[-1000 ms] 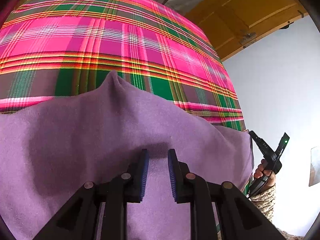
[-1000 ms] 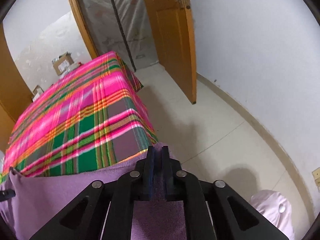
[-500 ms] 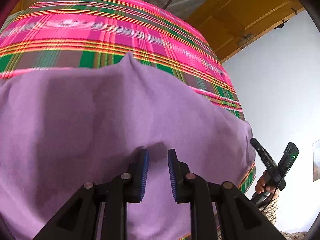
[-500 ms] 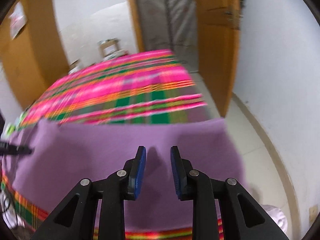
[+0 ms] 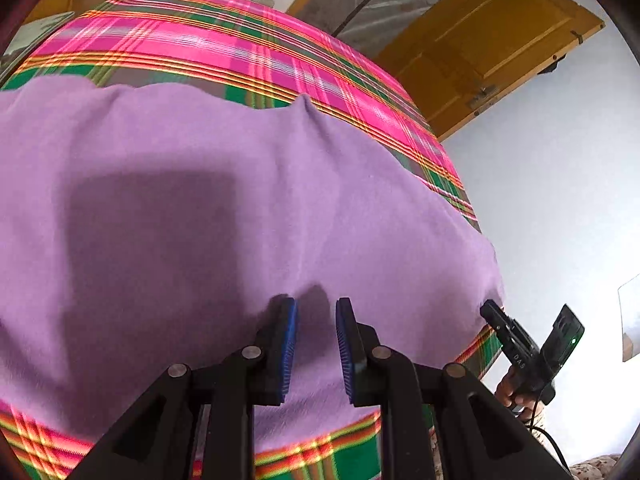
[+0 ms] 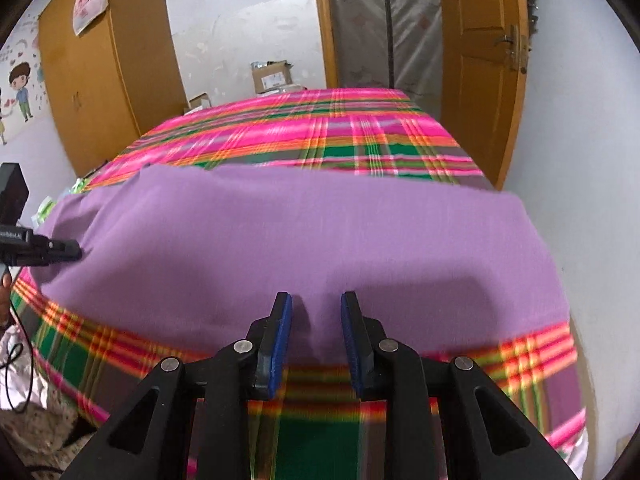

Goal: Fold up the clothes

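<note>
Purple cloth (image 6: 304, 236) flat; near edge inside plaid bedspread (image 6: 320, 136).

a bed covered in a pink, green and orange plaid cloth (image 6: 360, 136) filled the room. behind it stood white walls (image 6: 240, 20), an open orange wooden door (image 6: 480, 60), a tall orange wooden wardrobe (image 6: 100, 80) and brown cardboard boxes (image 6: 272, 76).

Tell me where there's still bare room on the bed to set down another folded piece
The far half of the plaid cover is bare, from the purple cloth's far edge back to the cardboard boxes by the wall. A thin plaid strip also shows along the near edge. The near half is taken by the cloth, with the left gripper and right gripper open over it.
</note>
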A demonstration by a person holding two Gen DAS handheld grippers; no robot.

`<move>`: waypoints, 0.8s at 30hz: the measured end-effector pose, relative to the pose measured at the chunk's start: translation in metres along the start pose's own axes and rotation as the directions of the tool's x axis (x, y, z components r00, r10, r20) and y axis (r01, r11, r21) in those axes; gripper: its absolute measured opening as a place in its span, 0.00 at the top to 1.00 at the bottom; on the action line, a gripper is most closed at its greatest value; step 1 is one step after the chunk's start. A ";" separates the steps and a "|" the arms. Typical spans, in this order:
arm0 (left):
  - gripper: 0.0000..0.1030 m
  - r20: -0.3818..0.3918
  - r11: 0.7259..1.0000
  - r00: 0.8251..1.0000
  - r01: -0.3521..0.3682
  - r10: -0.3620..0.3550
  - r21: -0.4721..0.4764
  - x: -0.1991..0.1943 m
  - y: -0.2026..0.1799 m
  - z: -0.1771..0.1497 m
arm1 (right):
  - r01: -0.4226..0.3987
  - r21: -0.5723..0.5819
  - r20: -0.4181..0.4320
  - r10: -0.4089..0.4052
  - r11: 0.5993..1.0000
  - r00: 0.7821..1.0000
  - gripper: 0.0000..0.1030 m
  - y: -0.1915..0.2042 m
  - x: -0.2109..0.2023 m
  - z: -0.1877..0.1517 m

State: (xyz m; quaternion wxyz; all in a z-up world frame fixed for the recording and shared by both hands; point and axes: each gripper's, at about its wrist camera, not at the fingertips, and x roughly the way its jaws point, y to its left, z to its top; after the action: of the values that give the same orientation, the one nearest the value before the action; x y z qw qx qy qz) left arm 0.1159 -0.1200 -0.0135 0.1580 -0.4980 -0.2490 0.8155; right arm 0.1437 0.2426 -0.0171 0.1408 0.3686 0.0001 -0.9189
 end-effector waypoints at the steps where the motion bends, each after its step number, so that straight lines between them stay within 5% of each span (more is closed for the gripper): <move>1: 0.80 0.005 1.000 1.000 0.004 -0.004 -0.006 -0.002 0.003 -0.002 | -0.002 0.004 0.003 0.002 1.000 1.000 0.74 -0.001 -0.001 -0.002; 7: 0.81 0.038 0.999 0.999 0.021 -0.020 -0.036 -0.016 0.017 -0.013 | 0.021 -0.020 -0.003 -0.021 1.000 1.000 0.73 0.006 -0.012 -0.005; 12: 0.80 0.072 0.997 0.997 0.007 -0.001 -0.074 -0.026 0.032 -0.016 | -0.041 -0.088 0.035 0.044 0.995 0.998 0.73 0.033 -0.011 0.009; 21: 0.80 0.129 0.991 0.992 0.016 0.001 -0.129 -0.047 0.054 -0.026 | -0.088 -0.122 -0.037 0.084 0.989 0.996 0.72 0.056 0.008 -0.001; 24: 0.80 0.165 0.985 0.985 -0.021 0.050 -0.170 -0.058 0.067 -0.027 | -0.080 -0.133 -0.044 0.075 0.988 0.996 0.71 0.059 0.005 0.001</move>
State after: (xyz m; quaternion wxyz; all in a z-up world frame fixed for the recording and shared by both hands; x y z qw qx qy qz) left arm 0.1659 -0.1976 -0.0191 0.0794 -0.4429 -0.3200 0.8337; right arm 0.1550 0.1844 -0.0139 0.2008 0.3760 0.0505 -0.9032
